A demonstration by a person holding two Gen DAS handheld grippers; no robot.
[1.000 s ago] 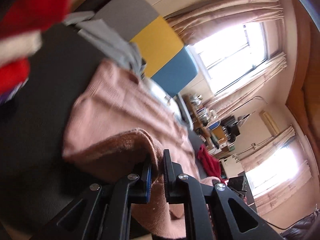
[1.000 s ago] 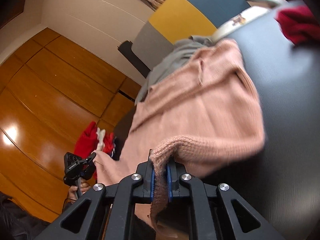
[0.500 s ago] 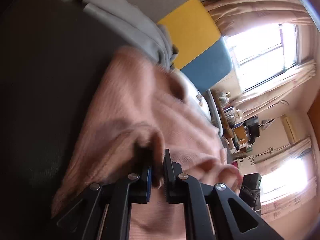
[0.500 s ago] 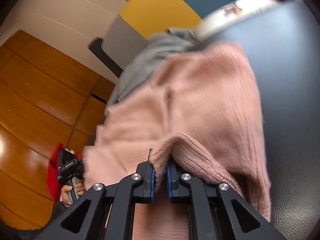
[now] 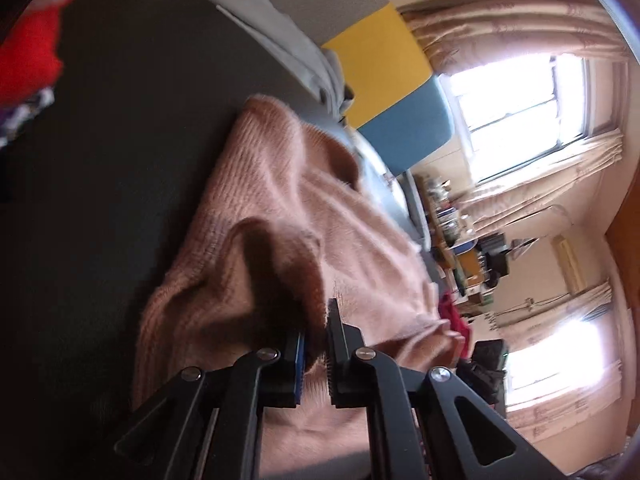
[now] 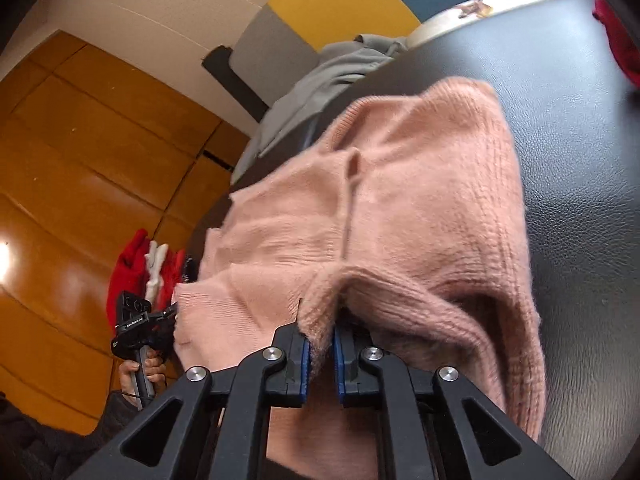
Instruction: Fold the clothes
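Pink sweater (image 6: 400, 216): lies rumpled on the dark worktop (image 6: 580, 140), near hem lifted. Right gripper (image 6: 320, 344): fingers narrow, pinching a hem fold. Left gripper (image 5: 316, 344): fingers narrow, clamped on the other hem corner; also seen at 8 o'clock in the right view. Grey garment (image 6: 320, 84): at 12 o'clock beyond the sweater, at the worktop's far edge. Red clothes (image 5: 28, 60): at 10 o'clock in the left view. Change from a second ago: sweater bunched more, collar drawn nearer both grippers.
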